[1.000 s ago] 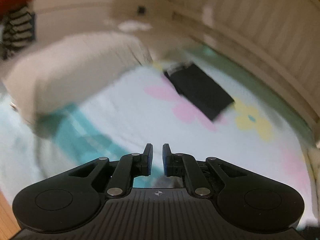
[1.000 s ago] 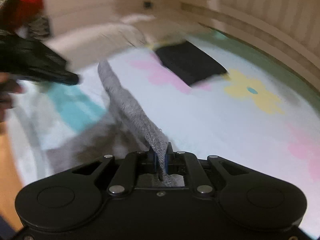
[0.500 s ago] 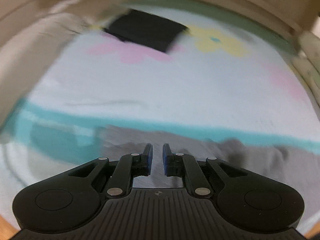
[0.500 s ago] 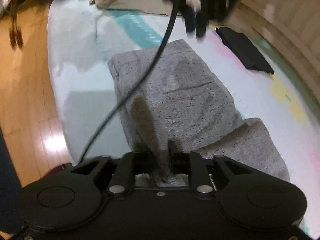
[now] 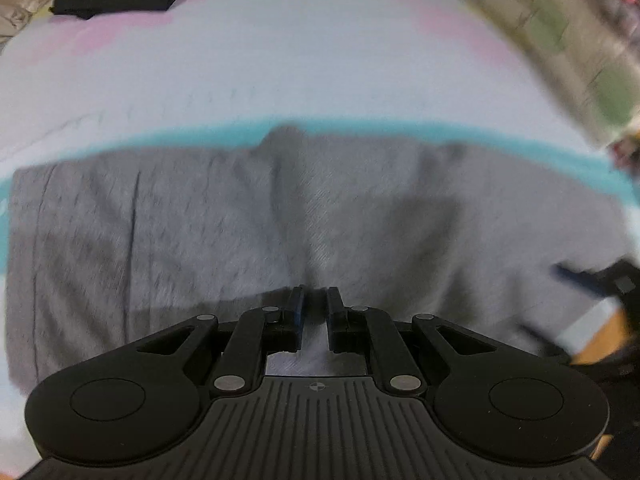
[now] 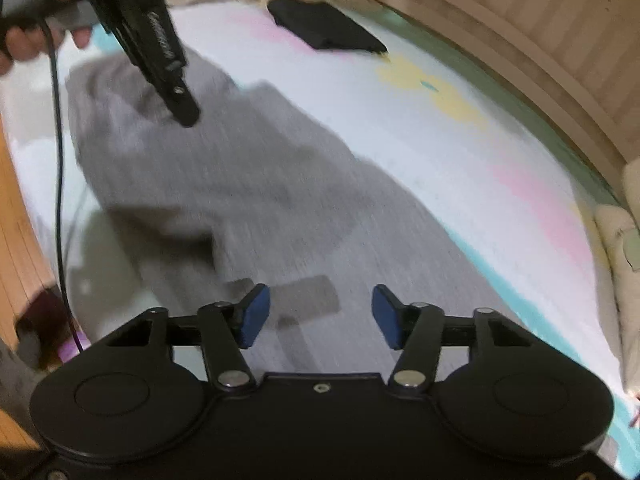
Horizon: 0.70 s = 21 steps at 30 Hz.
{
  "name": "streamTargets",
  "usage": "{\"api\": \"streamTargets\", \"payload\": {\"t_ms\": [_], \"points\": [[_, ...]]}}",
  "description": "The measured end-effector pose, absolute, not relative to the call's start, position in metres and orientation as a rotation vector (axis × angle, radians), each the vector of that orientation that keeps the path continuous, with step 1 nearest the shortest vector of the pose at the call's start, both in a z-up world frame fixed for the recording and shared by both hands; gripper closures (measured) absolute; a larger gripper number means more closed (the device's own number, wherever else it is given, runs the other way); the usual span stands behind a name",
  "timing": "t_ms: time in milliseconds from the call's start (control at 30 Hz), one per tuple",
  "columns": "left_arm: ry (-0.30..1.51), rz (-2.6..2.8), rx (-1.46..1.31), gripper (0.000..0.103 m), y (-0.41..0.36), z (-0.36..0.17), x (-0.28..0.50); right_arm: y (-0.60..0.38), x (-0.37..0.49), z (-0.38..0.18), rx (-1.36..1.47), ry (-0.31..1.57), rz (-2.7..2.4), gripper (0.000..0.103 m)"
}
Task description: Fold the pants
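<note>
Grey pants (image 5: 200, 232) lie spread across the bed, their far edge along a teal stripe; in the right wrist view the pants (image 6: 260, 184) run from upper left to lower right. My left gripper (image 5: 315, 300) points steeply down over their middle, its jaws nearly together with only a thin gap and no fabric pinched. From the right wrist view the left gripper (image 6: 186, 114) hangs tip-down at the pants' upper part. My right gripper (image 6: 320, 312) is opening above the near end of the pants, with nothing between its blue pads (image 6: 252, 316).
A folded black garment (image 6: 324, 30) lies far back on the flowered sheet (image 6: 440, 128). A hand (image 6: 24, 40) holds the left gripper, and its cable (image 6: 60, 160) hangs over the bed's left edge. Wooden floor (image 6: 16, 220) lies left; a panelled headboard (image 6: 520, 40) runs along the right.
My right gripper let go of the grey fabric and its jaws spread apart. The pants dropped flat onto the bed. My left gripper swung down over them, still nearly closed.
</note>
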<state>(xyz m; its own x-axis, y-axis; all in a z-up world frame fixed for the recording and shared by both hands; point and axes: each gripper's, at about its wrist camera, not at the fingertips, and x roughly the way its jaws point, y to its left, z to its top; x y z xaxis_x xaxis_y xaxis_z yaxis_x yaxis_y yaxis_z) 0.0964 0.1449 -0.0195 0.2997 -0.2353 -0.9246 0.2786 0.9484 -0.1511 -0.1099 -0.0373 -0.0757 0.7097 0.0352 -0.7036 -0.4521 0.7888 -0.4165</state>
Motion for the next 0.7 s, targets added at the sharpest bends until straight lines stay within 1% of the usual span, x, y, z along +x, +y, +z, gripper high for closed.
{"api": "streamTargets", "payload": {"t_ms": [100, 267, 433, 467, 500, 533, 567, 700], "points": [[1.189, -0.27, 0.111, 0.093, 0.146, -0.028, 0.1, -0.044, -0.118, -0.083, -0.659, 0.735, 0.282, 0.043], [1.199, -0.199, -0.007, 0.093, 0.164, -0.028, 0.114, -0.038, -0.127, -0.093, -0.765, 0.704, 0.313, 0.044], [1.189, -0.2, 0.084, 0.093, 0.151, -0.031, 0.118, -0.037, -0.132, -0.101, -0.826, 0.655, 0.317, 0.045], [1.189, -0.199, 0.092, 0.093, 0.149, -0.031, 0.118, -0.036, -0.13, -0.101, -0.824, 0.653, 0.322, 0.05], [1.189, -0.199, 0.092, 0.093, 0.147, -0.031, 0.119, -0.036, -0.127, -0.102, -0.817, 0.658, 0.331, 0.066], [1.191, -0.199, 0.085, 0.093, 0.147, -0.032, 0.12, -0.035, -0.126, -0.101, -0.805, 0.675, 0.348, 0.084], [1.193, -0.2, 0.076, 0.093, 0.148, -0.032, 0.121, -0.035, -0.123, -0.101, -0.797, 0.7, 0.356, 0.096], [1.201, -0.201, 0.012, 0.093, 0.164, -0.028, 0.126, -0.05, -0.124, -0.08, -0.717, 0.702, 0.359, 0.096]]}}
